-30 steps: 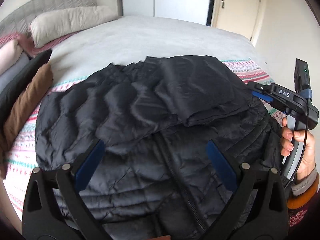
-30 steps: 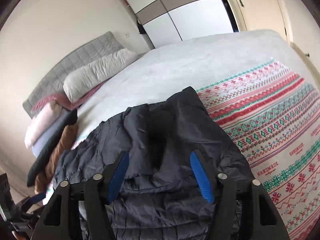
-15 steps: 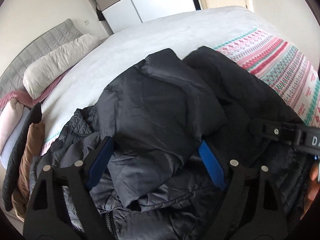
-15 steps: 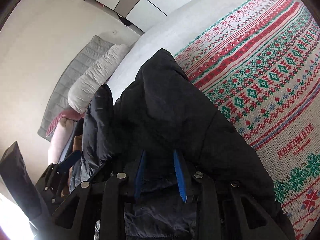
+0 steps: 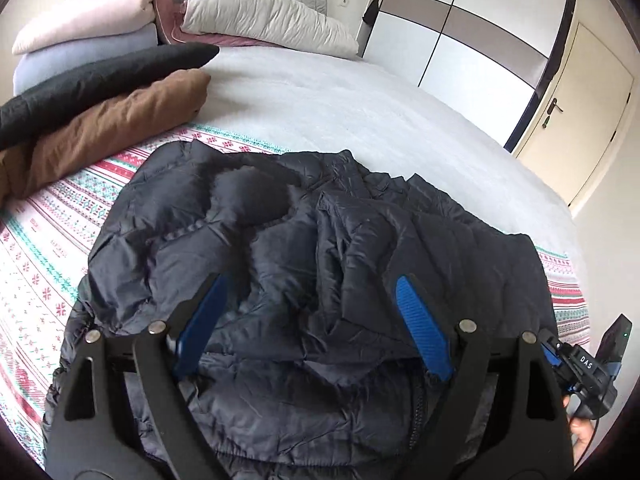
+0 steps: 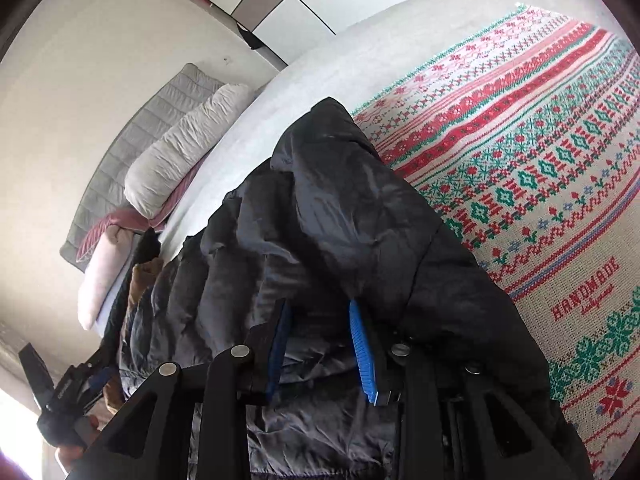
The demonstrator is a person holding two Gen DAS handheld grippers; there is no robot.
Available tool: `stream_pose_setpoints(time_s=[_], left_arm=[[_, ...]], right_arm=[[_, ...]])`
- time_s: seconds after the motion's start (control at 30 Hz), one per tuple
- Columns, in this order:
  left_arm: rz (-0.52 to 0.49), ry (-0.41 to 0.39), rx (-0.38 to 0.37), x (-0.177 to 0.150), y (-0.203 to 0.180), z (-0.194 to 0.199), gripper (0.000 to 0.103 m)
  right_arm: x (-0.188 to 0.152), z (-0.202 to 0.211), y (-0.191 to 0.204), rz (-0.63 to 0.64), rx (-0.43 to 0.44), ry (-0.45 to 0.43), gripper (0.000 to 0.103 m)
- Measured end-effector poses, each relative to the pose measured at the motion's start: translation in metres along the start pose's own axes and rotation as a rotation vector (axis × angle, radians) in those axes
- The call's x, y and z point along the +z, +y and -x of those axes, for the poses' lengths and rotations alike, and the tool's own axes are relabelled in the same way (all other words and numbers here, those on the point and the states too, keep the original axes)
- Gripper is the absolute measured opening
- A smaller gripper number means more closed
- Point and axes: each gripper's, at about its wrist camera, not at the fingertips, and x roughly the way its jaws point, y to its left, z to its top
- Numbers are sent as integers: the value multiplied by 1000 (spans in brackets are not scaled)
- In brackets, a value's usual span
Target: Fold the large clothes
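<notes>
A black quilted puffer jacket [image 5: 304, 280] lies bunched on the patterned blanket, a sleeve folded over its body. My left gripper [image 5: 312, 312] hovers open just above the jacket's middle, its blue pads wide apart and holding nothing. My right gripper [image 6: 320, 328] is at the jacket's [image 6: 320, 232] right side with jacket fabric between its blue pads [image 6: 362, 354]; the jaws stand partly apart. The right gripper also shows at the lower right of the left wrist view [image 5: 584, 364].
A knitted red, green and white blanket [image 6: 540, 168] covers the near bed. Folded brown [image 5: 104, 128] and black [image 5: 100, 80] garments and pillows [image 5: 264, 12] lie at the headboard end. Grey sheet [image 5: 340, 108] spreads beyond; wardrobe and door stand behind.
The left gripper swung left and now faces the headboard. The right gripper's jaws widened slightly around the jacket fabric. The sleeve lies flatter across the jacket body.
</notes>
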Motion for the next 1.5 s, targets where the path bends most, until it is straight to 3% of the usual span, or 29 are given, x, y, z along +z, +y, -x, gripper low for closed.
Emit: stream_pose_setpoints(time_s=[0.1,0.17,0.23,0.33,0.47,0.6,0.7,0.77,0.87,1.03,1.13,1.27,1.5], left_arm=[[-65,-14,-42,-5,-16,-13,87],[-118,26,38,-11,-29,-33,87],[-121,115,122,-20,-27,-60,87],[-87,112,97,-27,-14,-59,87],[-116,140,88,-32,-13,-31,87],[-110,176,27,-50,-7,22,92],[-74,193,-19,-66,5,66,97],[-61,205,-38,-76,11,92,100],[-53,237,-57,-86,21,123,101],[-1,271,-101,-102,52,165,102],[7,275,-116,-111,72,185,102],[8,269,-116,-126,100,208,102],[-47,311,-51,-157,139,208,102]], right_arm=[[-1,4,12,55,5,-21,34],[-2,0,13,65,-23,-9,36],[-2,-6,10,54,-48,15,36],[-1,-8,5,37,-27,24,37],[-1,-7,2,28,-21,25,40],[7,12,20,59,-28,-9,49],[9,47,42,98,8,-84,62],[7,71,56,108,-19,-114,78],[-2,103,74,116,-67,-111,87],[-36,145,101,283,-137,-29,91],[-58,172,104,354,-135,11,91],[-82,207,87,377,-127,49,92],[-106,246,32,334,-223,73,92]])
